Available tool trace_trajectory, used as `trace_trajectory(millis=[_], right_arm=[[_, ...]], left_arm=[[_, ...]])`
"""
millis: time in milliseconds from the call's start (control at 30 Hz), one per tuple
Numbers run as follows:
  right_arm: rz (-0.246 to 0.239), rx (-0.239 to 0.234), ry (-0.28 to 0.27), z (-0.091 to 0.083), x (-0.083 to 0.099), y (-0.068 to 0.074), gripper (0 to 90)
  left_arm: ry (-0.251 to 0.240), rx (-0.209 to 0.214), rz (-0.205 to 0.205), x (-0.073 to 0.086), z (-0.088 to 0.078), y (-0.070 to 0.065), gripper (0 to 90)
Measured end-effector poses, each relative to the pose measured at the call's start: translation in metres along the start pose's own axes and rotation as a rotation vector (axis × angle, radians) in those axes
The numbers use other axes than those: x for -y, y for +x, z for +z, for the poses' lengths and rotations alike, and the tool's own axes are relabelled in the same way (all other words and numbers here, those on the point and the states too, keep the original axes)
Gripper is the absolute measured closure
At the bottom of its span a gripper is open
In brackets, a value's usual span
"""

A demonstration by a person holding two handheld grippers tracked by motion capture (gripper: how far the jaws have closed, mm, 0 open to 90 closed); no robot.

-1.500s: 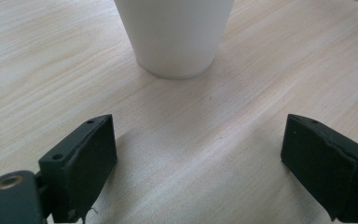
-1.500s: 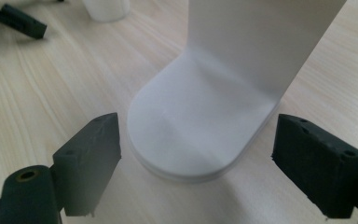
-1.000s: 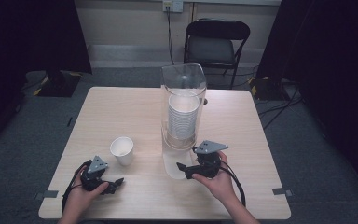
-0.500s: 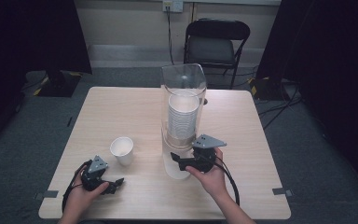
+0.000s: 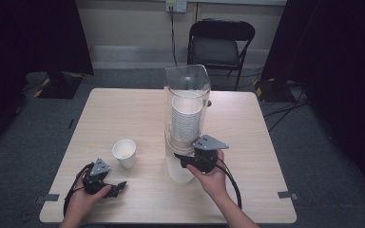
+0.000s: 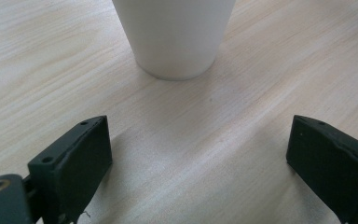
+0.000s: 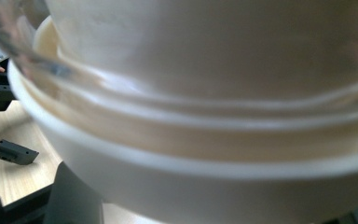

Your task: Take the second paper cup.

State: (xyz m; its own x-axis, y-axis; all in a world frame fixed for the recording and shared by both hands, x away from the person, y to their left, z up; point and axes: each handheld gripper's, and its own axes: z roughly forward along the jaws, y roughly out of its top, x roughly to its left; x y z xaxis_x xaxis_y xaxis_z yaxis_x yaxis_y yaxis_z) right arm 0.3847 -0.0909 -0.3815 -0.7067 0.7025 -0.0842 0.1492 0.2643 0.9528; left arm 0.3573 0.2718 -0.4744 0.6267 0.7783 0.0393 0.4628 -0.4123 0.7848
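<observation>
1. The wooden table (image 5: 123,114) carries a tall clear dispenser (image 5: 187,85) loaded with a stack of white cups (image 5: 186,118).
2. The bottom cup (image 5: 178,168) hangs below the dispenser's mouth; the right gripper (image 5: 186,163) has just been closing its jaws and now pinches that cup's side.
3. A second ago this gripper sat lower and to the right, clear of the cup.
4. The loose cup (image 6: 175,37) stands upright just ahead of the left gripper (image 6: 198,158), whose spread jaws rest near the table's front edge, unmoved.
</observation>
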Motion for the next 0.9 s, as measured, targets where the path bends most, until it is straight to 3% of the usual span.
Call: trace_trajectory(millis=[567, 900], right_arm=[[-0.007, 0.01, -0.068, 0.002, 0.012, 0.0, 35.6], [-0.007, 0.018, -0.05, 0.002, 0.008, 0.0, 34.4]], left_arm=[[0.0, 0.0, 0.002, 0.0, 0.0, 0.0, 6.1], [0.004, -0.001, 0.003, 0.0, 0.0, 0.0, 5.7]])
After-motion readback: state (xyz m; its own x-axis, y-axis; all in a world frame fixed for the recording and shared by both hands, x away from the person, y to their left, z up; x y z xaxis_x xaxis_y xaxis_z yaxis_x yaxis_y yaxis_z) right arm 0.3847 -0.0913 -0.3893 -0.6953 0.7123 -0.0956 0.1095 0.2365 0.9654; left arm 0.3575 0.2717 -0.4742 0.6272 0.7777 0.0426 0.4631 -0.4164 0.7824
